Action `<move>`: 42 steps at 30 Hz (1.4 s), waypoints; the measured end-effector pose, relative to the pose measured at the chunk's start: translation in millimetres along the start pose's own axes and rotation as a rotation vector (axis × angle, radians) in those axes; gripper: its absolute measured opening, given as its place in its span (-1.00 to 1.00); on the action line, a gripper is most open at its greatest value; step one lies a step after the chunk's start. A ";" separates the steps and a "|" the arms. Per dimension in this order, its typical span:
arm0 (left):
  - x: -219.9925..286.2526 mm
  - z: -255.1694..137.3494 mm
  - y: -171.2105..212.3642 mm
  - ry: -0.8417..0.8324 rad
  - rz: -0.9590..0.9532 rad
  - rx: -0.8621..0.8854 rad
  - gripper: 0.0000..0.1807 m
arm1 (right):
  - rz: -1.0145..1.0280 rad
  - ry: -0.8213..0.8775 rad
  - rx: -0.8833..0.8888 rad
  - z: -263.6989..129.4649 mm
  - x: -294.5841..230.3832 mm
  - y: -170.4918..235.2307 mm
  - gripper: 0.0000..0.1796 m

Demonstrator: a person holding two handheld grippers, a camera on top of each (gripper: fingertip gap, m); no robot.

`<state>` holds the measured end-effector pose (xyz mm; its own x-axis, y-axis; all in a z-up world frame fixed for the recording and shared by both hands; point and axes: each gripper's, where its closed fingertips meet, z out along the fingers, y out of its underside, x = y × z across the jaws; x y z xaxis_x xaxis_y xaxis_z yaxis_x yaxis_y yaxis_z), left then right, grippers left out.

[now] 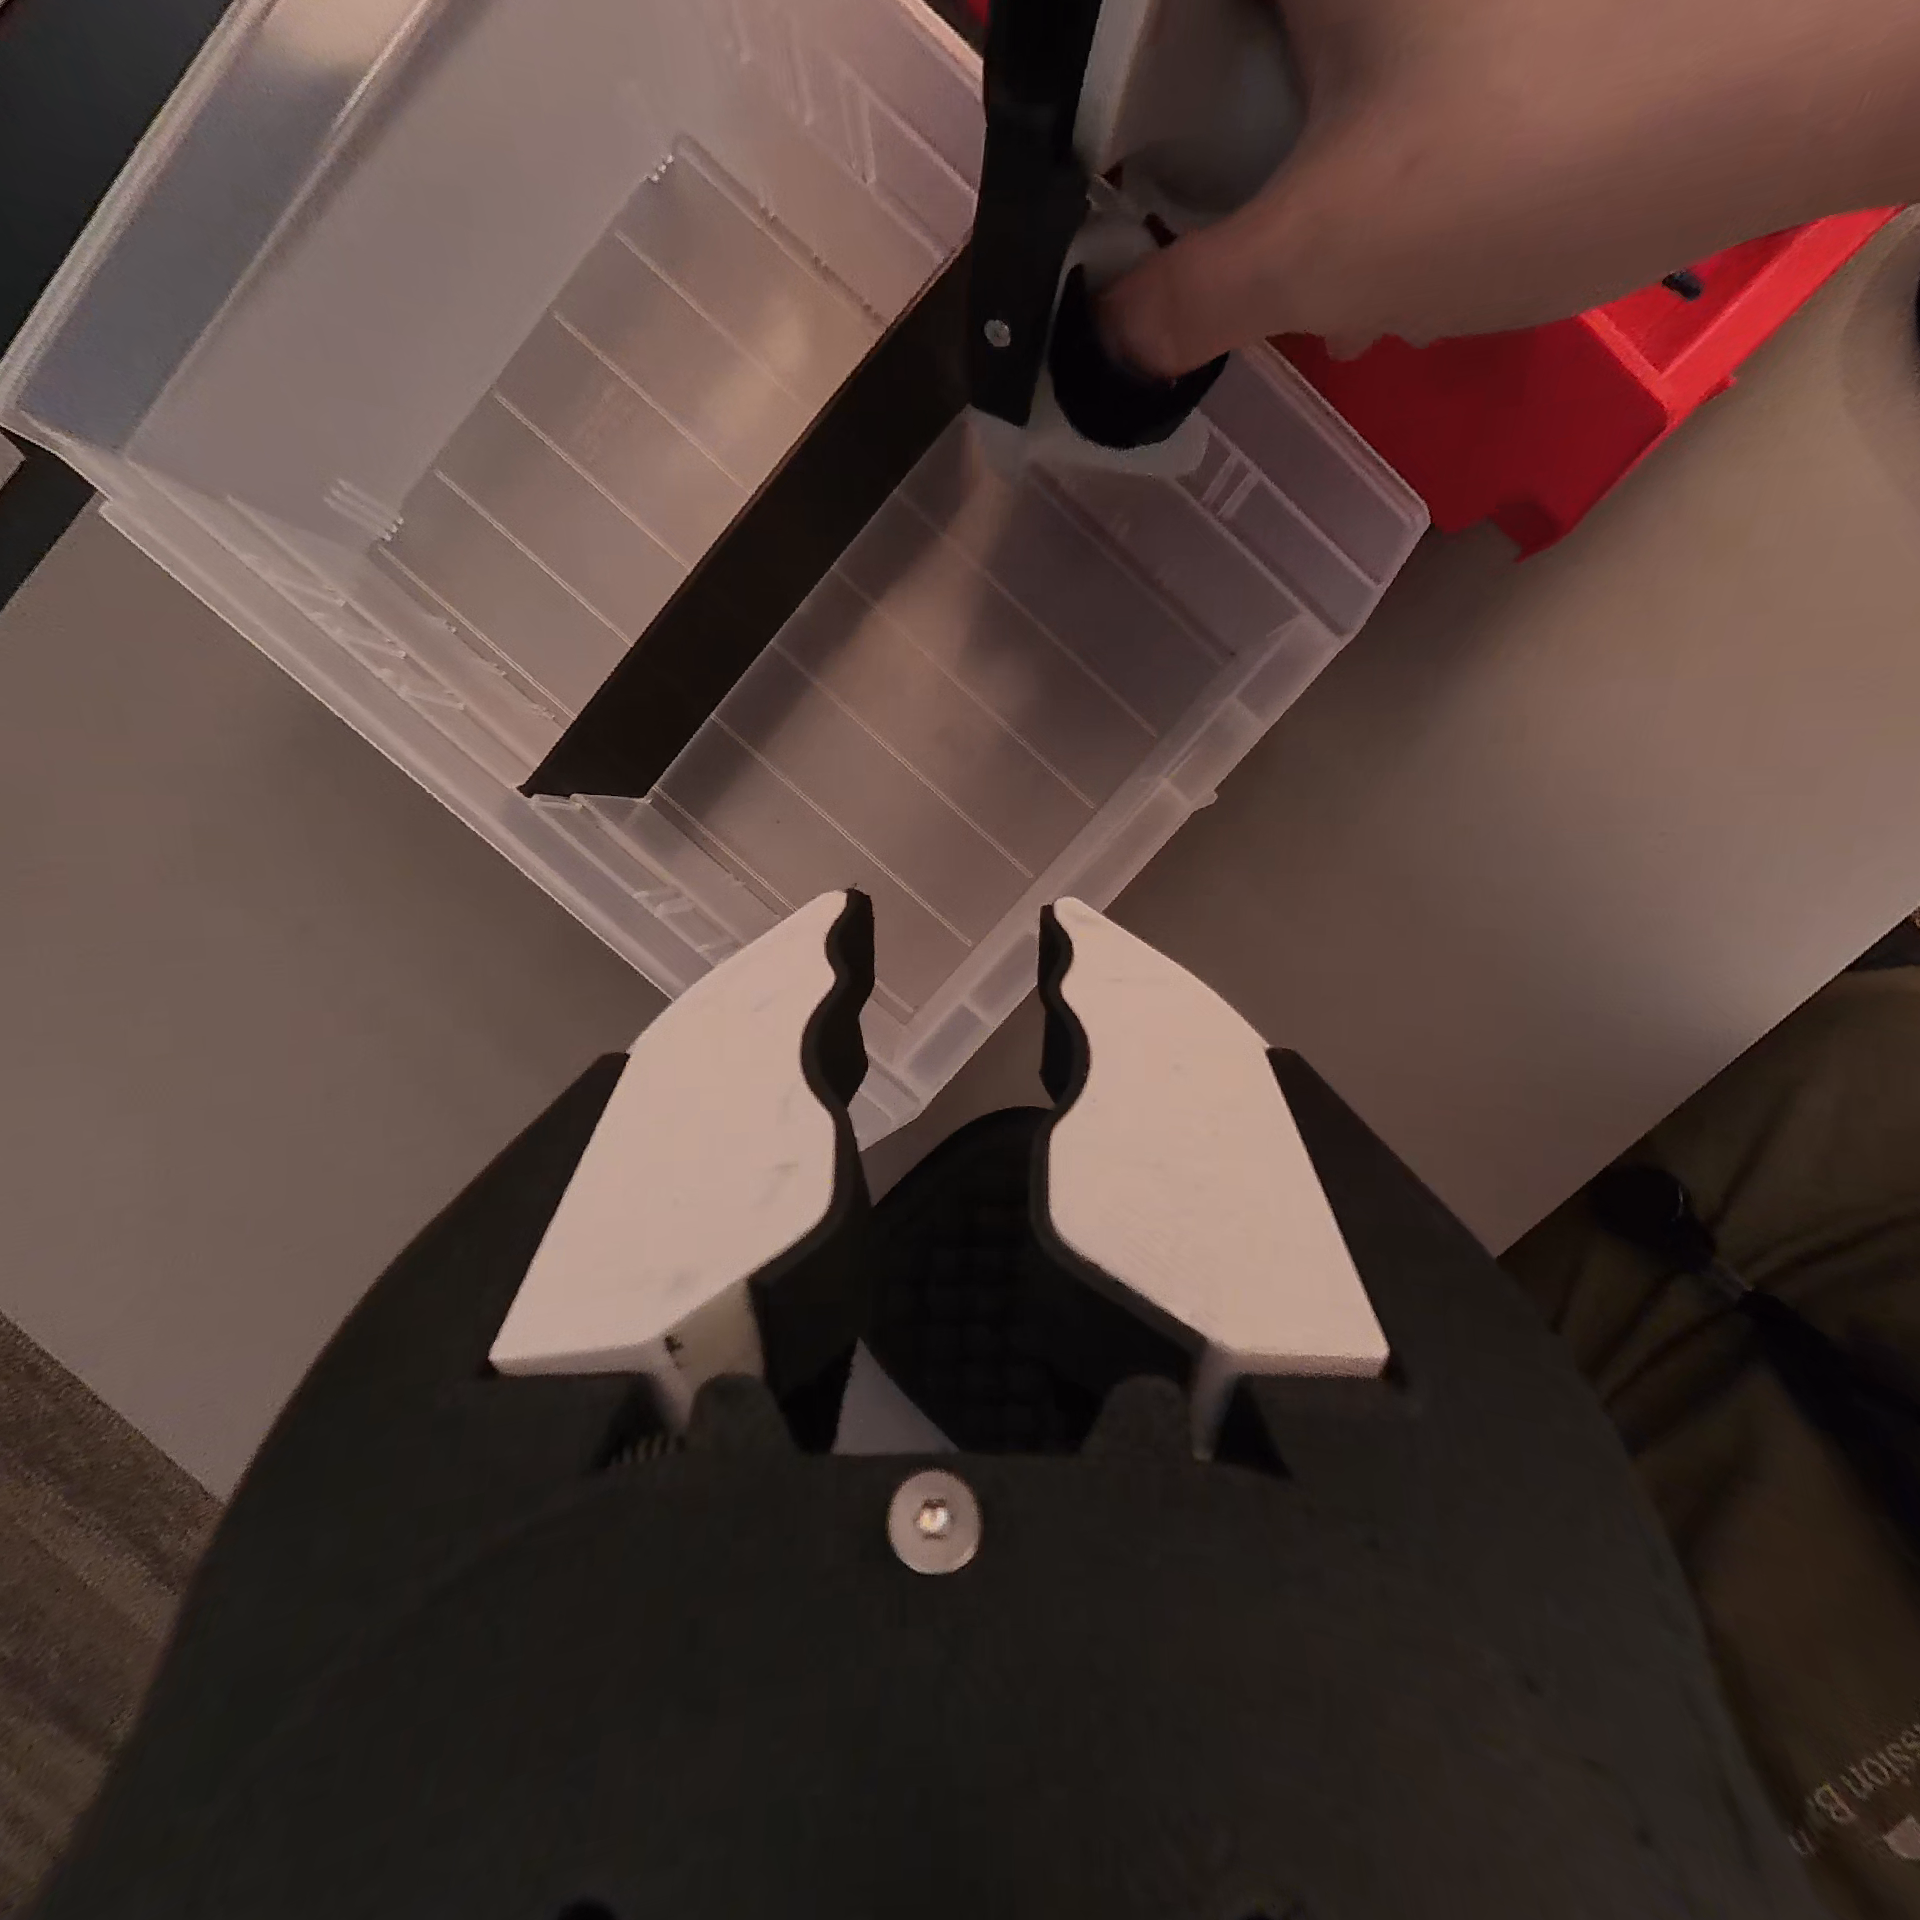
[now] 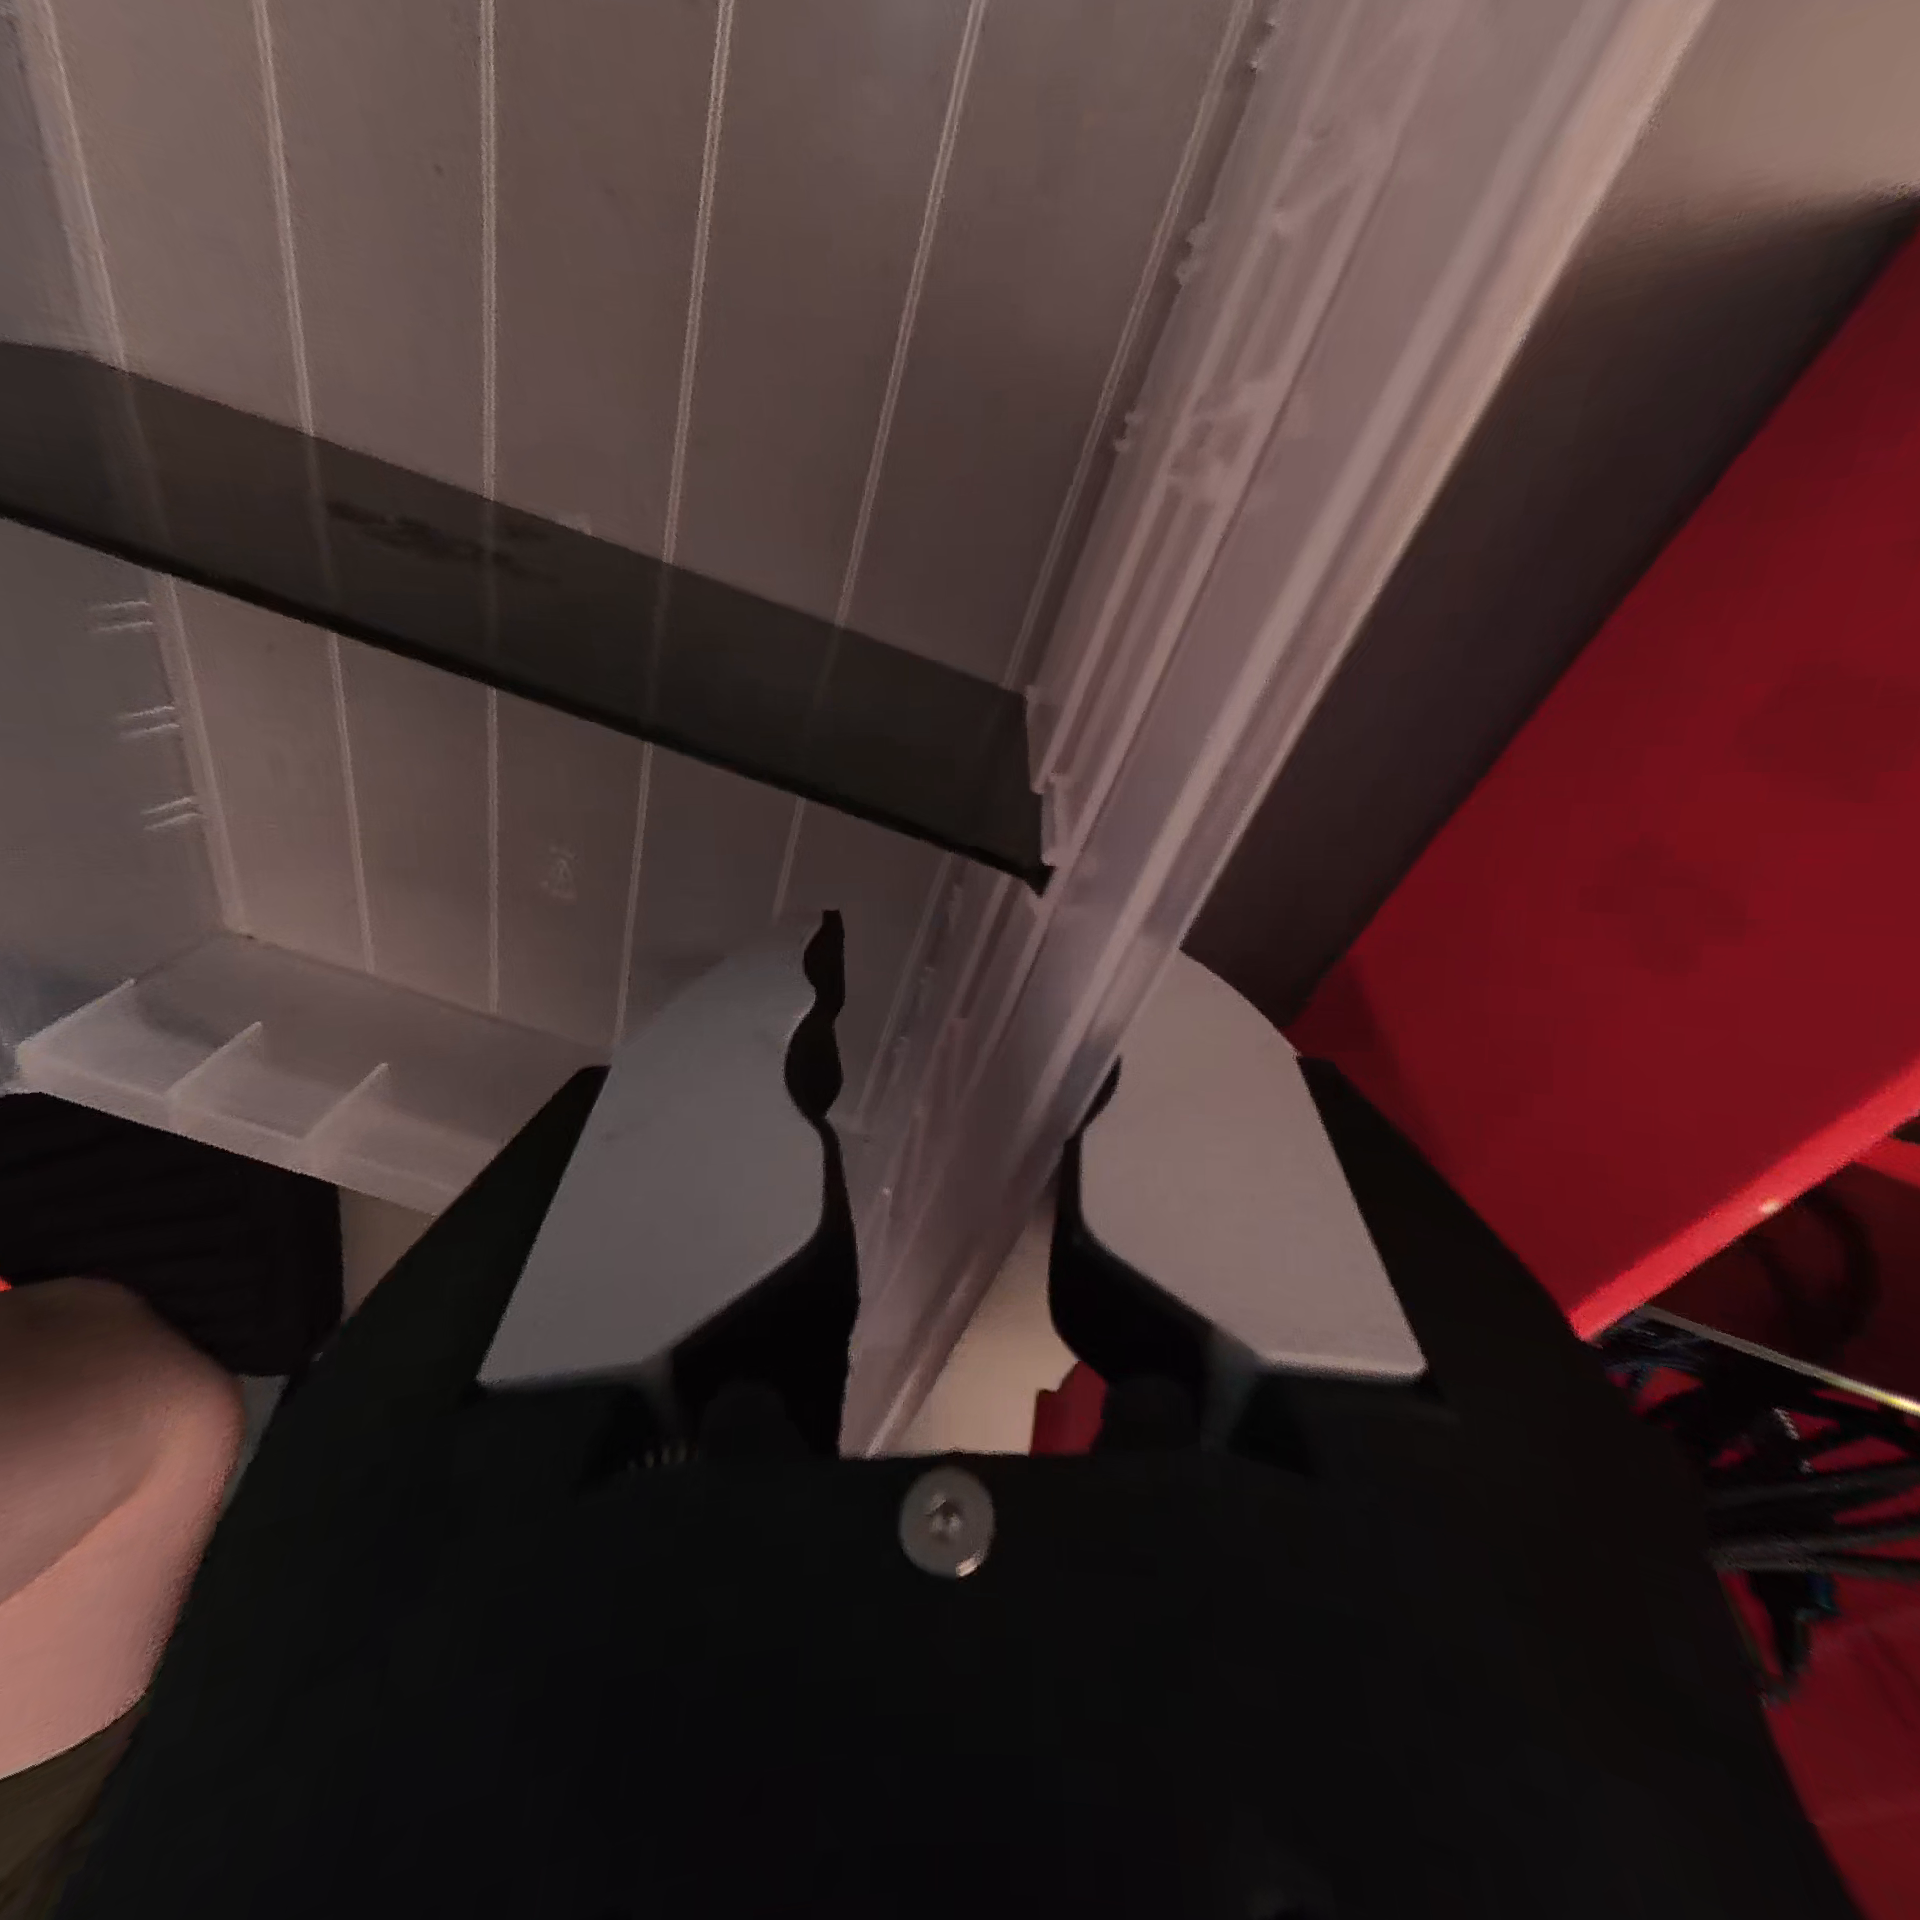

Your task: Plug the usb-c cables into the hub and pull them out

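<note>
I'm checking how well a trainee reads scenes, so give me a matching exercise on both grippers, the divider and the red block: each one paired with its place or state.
Column A
1. left gripper
2. right gripper
3. divider
4. red block

Column B
a. black, spans the inside of the clear plastic bin
b. open, one finger on each side of the bin's wall
c. on the table outside the bin, beside it
d. open, nothing between its fingers, above the bin's near corner

Pairs: 1-d, 2-b, 3-a, 4-c
</note>
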<state>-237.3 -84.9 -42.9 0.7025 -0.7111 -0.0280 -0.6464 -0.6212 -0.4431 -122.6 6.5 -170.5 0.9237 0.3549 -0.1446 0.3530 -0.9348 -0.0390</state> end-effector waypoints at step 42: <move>46.0 103.2 -141.9 0.868 -0.510 0.536 -0.46 | 0.589 -0.181 0.432 -224.3 354.3 138.5 -0.96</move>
<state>-82.6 4.5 -73.8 0.2690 -0.5334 0.8019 0.0124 -0.8307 -0.5566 287.0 6.2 -5.4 0.8895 -0.1791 -0.4205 -0.3165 -0.9051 -0.2840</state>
